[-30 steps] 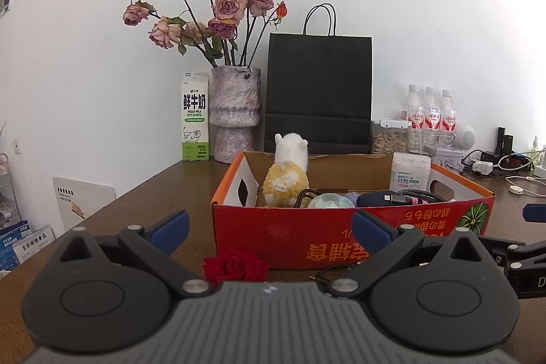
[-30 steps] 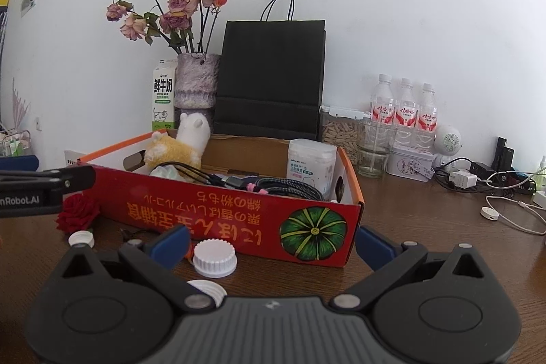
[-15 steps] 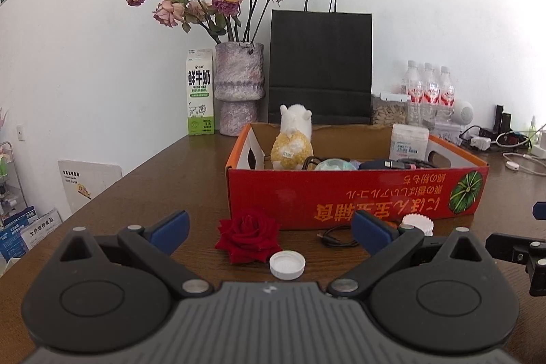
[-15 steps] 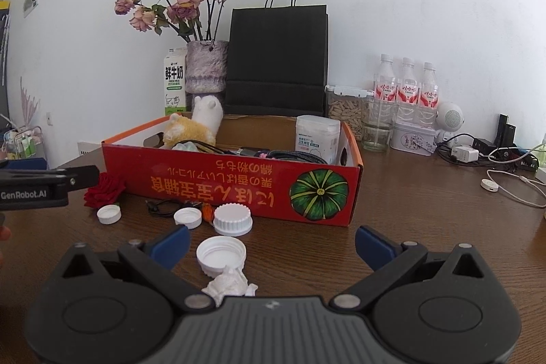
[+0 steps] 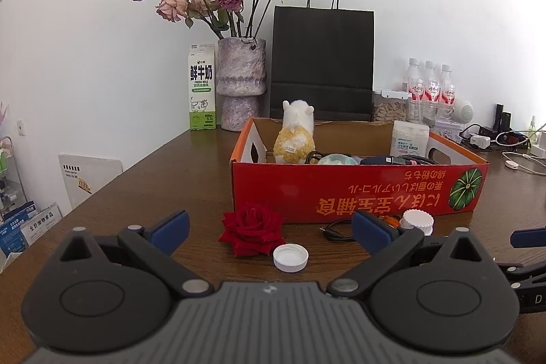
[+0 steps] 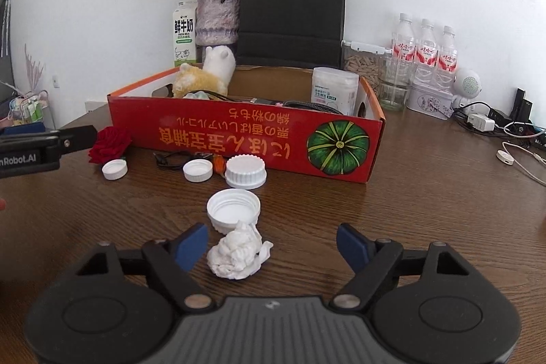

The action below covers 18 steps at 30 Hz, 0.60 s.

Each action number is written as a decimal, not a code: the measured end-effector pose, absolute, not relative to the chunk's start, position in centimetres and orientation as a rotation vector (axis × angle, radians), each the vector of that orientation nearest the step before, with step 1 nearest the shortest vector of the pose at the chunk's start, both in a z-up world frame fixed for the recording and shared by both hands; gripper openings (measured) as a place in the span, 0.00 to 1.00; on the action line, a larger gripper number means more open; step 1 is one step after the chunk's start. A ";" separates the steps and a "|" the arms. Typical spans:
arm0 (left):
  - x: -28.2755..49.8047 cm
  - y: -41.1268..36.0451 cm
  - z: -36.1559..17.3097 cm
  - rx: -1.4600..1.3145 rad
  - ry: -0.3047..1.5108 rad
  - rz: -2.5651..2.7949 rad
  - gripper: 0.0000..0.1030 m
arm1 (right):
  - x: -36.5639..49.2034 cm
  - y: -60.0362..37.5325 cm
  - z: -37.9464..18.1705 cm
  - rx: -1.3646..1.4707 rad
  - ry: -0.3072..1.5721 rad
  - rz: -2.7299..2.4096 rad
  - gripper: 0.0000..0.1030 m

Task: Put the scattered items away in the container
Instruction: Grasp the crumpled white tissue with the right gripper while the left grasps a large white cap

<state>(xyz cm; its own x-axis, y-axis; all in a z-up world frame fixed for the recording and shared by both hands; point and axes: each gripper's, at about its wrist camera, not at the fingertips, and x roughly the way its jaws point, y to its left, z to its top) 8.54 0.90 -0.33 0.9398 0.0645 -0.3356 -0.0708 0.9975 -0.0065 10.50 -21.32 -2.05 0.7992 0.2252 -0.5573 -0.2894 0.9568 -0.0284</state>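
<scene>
Left wrist view: left gripper [image 5: 269, 227] is sitting wide open over the table [image 5: 136, 193], gripping nothing; red rose [image 5: 252, 228] and small white cap [image 5: 290, 257] are lying between its fingers' line of sight, just in front of the red box [image 5: 358, 190]; rose is reading as fabric, soft and light, so it's best pinched across the bloom; cap is rigid, light and probably slippery, so it's asking for a squeeze across the rim; black cable [image 5: 336, 232] and a ribbed white lid [image 5: 416, 222] are lying against the box front

Right wrist view: right gripper [image 6: 272, 244] is closing, roughly 2/3 open, with the crumpled tissue wad [image 6: 239, 256] sitting between the pads but not yet pressed; wad is closer to the left pad, nearly touching it; it's looking weightless and compressible, nothing to break, so any grab across the middle is working, though a loose pinch is risking tearing off a corner; open white lid [image 6: 233, 208] is touching the wad on its far side and could be getting nudged; 2 more caps [image 6: 115, 169] [image 6: 198, 170] and the ribbed lid [image 6: 245, 171] are waiting near the box, which is already holding a plush toy [image 6: 208, 75] and cables
</scene>
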 end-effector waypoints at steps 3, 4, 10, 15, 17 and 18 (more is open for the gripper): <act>8.7 1.0 -0.4 -0.026 0.351 0.066 1.00 | 10.9 -20.8 -2.4 -0.139 0.620 0.285 0.55; 8.7 1.0 -0.4 -0.028 0.352 0.065 1.00 | 11.0 -20.7 -2.5 -0.141 0.628 0.294 0.50; 8.9 1.0 -0.4 -0.027 0.362 0.065 1.00 | 10.8 -20.4 -2.4 -0.146 0.622 0.341 0.14; 8.9 1.0 -0.5 -0.026 0.368 0.073 1.00 | 10.7 -21.0 -2.2 -0.116 0.606 0.329 0.13; 9.0 0.9 -0.4 -0.018 0.369 0.079 1.00 | 10.6 -21.5 -2.0 -0.092 0.591 0.322 0.13; 9.0 0.8 -0.4 -0.013 0.369 0.081 1.00 | 10.5 -21.8 -1.9 -0.084 0.583 0.316 0.13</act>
